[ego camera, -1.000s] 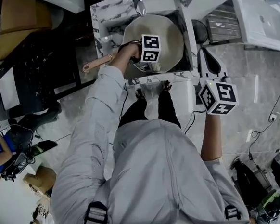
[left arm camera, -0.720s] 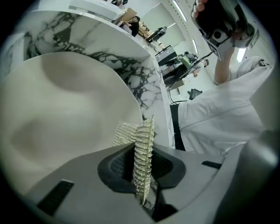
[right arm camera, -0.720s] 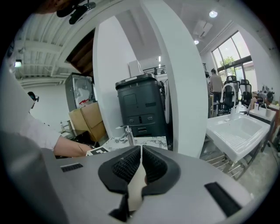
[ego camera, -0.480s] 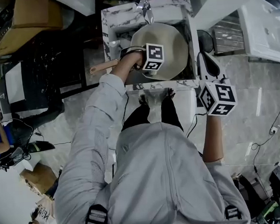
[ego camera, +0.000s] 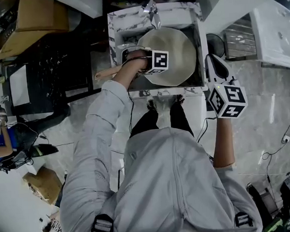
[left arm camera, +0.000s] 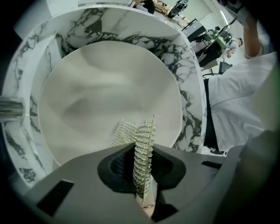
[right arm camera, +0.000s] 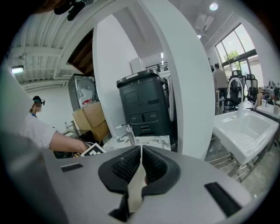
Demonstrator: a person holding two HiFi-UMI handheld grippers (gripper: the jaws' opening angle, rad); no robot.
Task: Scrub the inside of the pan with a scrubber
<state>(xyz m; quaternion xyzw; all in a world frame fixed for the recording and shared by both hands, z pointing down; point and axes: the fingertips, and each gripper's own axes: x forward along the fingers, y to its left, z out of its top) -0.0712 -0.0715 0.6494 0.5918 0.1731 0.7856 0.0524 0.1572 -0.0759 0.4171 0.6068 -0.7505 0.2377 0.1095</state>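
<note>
Scrubber [left arm camera: 142, 144], silvery wire mesh folded flat and standing on edge, is sitting clamped betw. the left gripper's [left arm camera: 141, 154] ribbed black pads. Its top is poking out past the tips, over the pan [left arm camera: 109, 96]. Can't tell whether the mesh is touching the pan's surface.

Pan's lying in the sink [left arm camera: 186, 78]: round, pale, matte inside, filling nearly the whole basin. In head view its tan handle [ego camera: 106, 72] is sticking out over the sink's left rim, and the left gripper is reaching in over the pan's left part, near the handle root.

Right gripper [right arm camera: 141, 159] is hanging well apart, outside the sink's right front corner. Its jaws are pressing together w/ nothing betw. them, pointing out into the room.

Sink's white marble w/ dark veins, squarish, w/ a chrome faucet [ego camera: 151, 10] at the back rim. Floor [ego camera: 266, 128] is showing grey polished tile. Right gripper view is taking in a white column [right arm camera: 183, 78], a dark grey bin [right arm camera: 144, 103], a white basin [right arm camera: 245, 131] and cardboard boxes [right arm camera: 94, 120].
</note>
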